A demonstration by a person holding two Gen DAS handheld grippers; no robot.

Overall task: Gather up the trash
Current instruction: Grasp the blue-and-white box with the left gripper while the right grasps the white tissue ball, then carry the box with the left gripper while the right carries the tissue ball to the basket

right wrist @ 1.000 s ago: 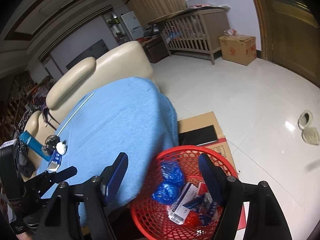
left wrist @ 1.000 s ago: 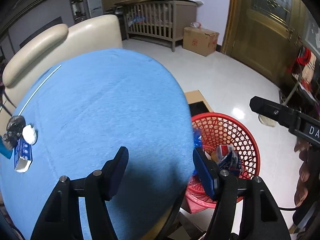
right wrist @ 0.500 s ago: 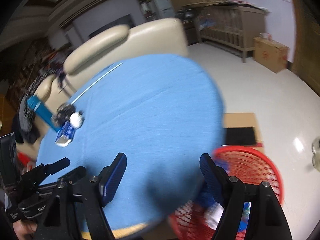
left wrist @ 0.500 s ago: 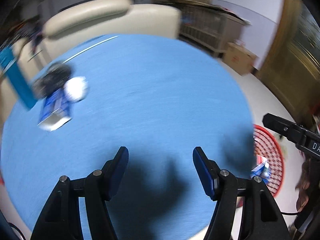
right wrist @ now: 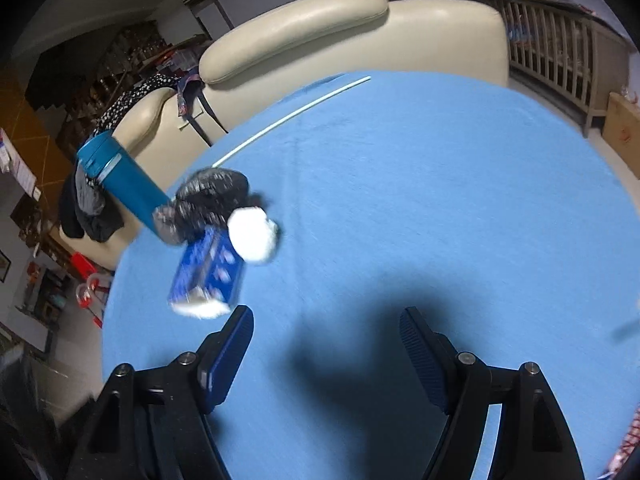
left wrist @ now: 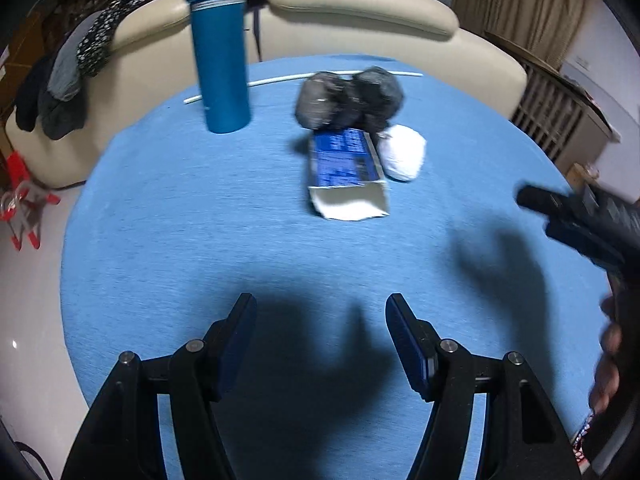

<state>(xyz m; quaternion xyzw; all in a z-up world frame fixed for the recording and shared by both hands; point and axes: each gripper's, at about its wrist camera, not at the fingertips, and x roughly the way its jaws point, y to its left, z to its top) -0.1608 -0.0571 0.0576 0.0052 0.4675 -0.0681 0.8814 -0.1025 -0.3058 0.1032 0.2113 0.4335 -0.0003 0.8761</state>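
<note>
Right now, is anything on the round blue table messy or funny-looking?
Yes. A flattened blue and white carton lies on its side with its end torn open, huddled with two crumpled black plastic balls and a white paper wad. The tall blue bottle stands upright beside them, looking fine.

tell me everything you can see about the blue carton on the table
The blue carton is a small flattened cardboard box with blue printed sides and a white inside. It lies flat on the blue tablecloth, its open, torn white end toward the cameras. Its far end rests against the black crumpled bags, and a white paper wad touches its side. Neither claw touches it.
</note>
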